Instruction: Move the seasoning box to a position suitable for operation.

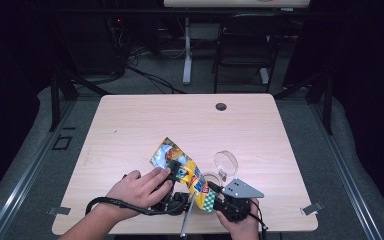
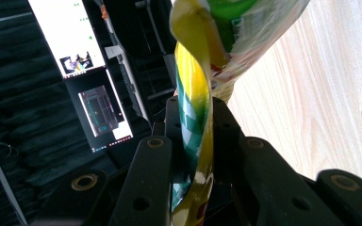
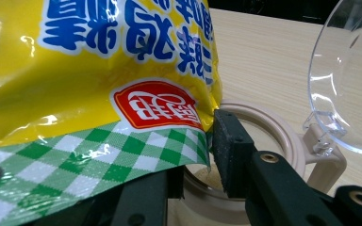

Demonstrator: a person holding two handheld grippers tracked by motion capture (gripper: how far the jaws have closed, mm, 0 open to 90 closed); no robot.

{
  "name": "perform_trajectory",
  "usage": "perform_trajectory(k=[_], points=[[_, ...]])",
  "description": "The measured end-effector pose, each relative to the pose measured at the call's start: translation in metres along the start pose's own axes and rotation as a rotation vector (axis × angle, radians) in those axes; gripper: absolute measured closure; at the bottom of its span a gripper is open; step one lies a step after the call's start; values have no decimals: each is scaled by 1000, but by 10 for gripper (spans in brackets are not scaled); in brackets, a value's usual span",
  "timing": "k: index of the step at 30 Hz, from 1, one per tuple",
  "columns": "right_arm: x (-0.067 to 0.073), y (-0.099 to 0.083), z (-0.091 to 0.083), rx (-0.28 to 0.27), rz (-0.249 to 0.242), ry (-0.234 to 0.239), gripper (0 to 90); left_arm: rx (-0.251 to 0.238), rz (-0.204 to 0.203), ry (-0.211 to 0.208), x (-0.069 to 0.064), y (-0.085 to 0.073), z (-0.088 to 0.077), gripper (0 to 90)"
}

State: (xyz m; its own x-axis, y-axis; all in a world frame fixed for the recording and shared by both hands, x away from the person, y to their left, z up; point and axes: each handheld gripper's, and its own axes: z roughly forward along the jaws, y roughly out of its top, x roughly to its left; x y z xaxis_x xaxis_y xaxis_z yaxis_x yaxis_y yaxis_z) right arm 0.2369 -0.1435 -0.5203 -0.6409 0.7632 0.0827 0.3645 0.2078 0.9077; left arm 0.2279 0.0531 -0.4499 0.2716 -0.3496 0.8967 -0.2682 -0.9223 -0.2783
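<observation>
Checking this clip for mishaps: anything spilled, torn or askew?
No spill or tear visible. The snack bag lies tilted, its edge twisted between the left gripper fingers. The container sits upright with its clear lid flipped open.

surface: we are seeing a light wooden table (image 1: 130,125) | resting on it: we are seeing a beige jar (image 3: 283,141) with its clear lid (image 1: 225,163) flipped open

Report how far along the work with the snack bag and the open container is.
Done: the container stands with its clear lid flipped up.

In hand: the left gripper pinches the snack bag on a twisted edge, and the right gripper grips its checked end right above the container's mouth.

Left: the bag looks sealed; it has yet to be torn open and emptied into the container, by my reading.
</observation>
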Motion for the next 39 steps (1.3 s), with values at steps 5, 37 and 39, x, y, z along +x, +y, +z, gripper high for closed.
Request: perform_trajectory(k=[5,37,39], points=[[0,0,0,-6,3,1,747,-4,-3,0,0,0,0,815],[-1,0,-1,-4,8,0,747,-15,0,-21,4,3,-2,838],[-1,0,-1,-6,8,0,748,-16,-5,-22,4,3,-2,838]])
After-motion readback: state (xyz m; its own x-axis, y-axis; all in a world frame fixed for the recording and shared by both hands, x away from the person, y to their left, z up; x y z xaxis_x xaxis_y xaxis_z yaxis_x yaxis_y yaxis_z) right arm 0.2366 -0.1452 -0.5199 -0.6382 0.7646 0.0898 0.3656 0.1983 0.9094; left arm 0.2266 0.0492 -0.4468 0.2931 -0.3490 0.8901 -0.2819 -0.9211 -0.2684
